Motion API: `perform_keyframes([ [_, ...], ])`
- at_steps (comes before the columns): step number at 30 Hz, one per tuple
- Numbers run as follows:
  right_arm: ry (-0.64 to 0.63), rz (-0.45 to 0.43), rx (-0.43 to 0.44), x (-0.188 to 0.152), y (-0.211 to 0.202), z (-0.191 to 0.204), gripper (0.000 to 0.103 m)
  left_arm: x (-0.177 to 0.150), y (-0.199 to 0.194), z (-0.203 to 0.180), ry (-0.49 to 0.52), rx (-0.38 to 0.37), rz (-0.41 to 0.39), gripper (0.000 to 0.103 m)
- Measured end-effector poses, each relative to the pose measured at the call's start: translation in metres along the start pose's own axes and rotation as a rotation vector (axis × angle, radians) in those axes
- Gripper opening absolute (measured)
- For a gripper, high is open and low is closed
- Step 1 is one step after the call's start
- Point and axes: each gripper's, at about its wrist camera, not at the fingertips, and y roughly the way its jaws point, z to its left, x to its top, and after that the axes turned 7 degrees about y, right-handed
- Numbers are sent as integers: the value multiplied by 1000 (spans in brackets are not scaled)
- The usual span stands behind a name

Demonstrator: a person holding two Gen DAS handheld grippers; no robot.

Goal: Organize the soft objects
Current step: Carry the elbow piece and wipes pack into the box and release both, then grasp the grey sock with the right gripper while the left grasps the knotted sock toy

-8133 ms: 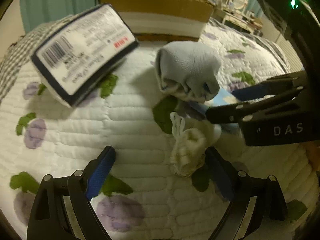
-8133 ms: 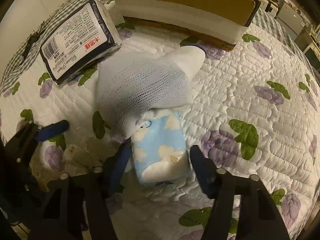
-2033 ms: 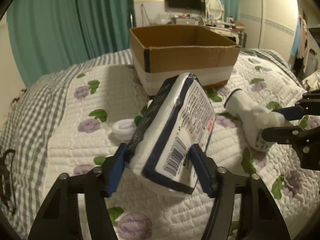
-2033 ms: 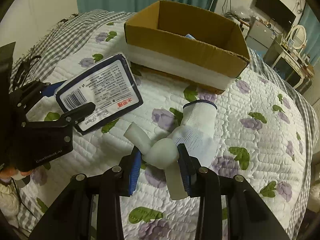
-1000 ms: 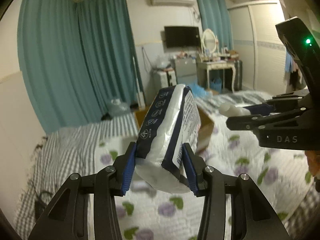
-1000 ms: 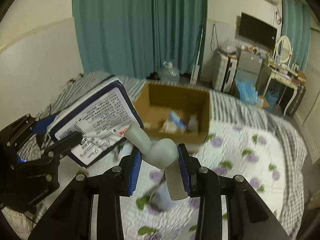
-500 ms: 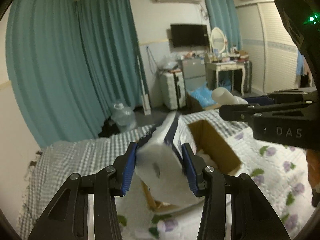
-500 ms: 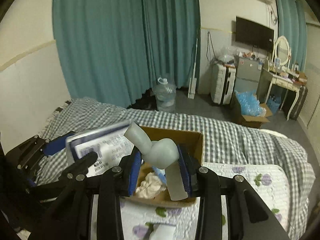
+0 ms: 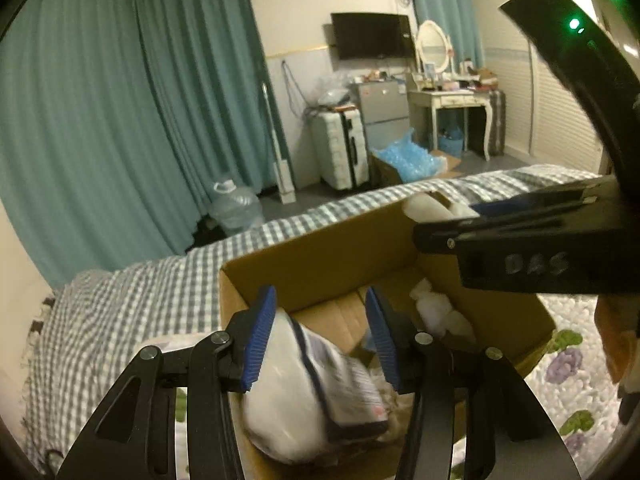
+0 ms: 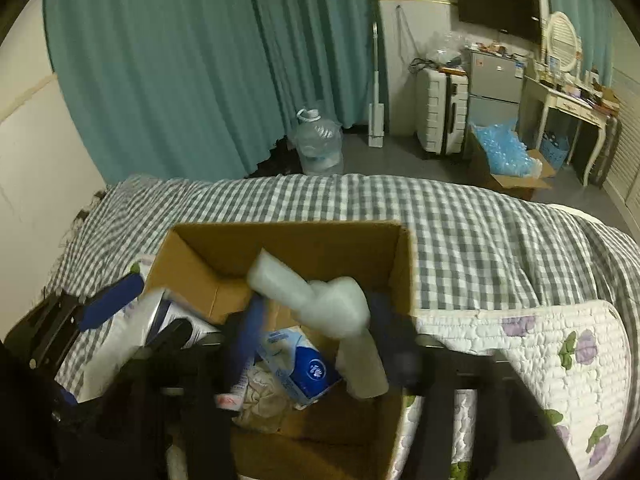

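Observation:
A brown cardboard box (image 9: 320,256) stands on the bed and also shows in the right wrist view (image 10: 288,248). My left gripper (image 9: 320,324) is open over the box's left side; the white tissue pack with a dark blue border (image 9: 316,388) is blurred just below its fingers, dropping into the box. It also shows in the right wrist view (image 10: 132,332). My right gripper (image 10: 316,324) is over the box with a pale white glove (image 10: 320,304) between its fingers; the view is blurred. The glove's tip shows in the left wrist view (image 9: 424,204). A blue-and-white tissue pack (image 10: 300,364) and crumpled cloth (image 10: 260,392) lie inside.
The bed has a grey checked blanket (image 10: 460,224) and a floral quilt (image 10: 560,352) to the right. Beyond the bed are teal curtains (image 10: 200,60), a water jug (image 10: 318,148), a suitcase (image 10: 440,120) and a dressing table (image 10: 568,104).
Both grippers have moved down over the box. My left gripper has opened and let go of the tissue pack, which falls into the box. The right gripper still has the glove.

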Motion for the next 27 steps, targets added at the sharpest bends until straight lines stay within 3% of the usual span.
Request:
perform_keyframes([
  [2,23,-35,11,4,-15,-3,82,-1,-5,6,-16,0,13,71],
  [8,5,-114,-1,6,-83,10,85,4,-56,24,-82,33,-44,72],
  [11,5,-178,-14,0,-132,23,96,10,-101,36,-89,42,-99,72],
  [13,-12,-213,-19,-5,-168,36,100,15,-140,44,-97,44,-152,83],
  [14,-24,-230,-27,-8,-182,43,101,16,-158,48,-101,46,-179,94],
  [19,-100,-306,-51,-34,-268,85,101,10,-244,69,-136,65,-318,95],
  [24,-181,-365,-68,-67,-330,117,102,-5,-299,77,-132,74,-355,95],
  [27,-203,-375,-68,-89,-352,132,102,-17,-326,70,-95,130,-375,95],
])
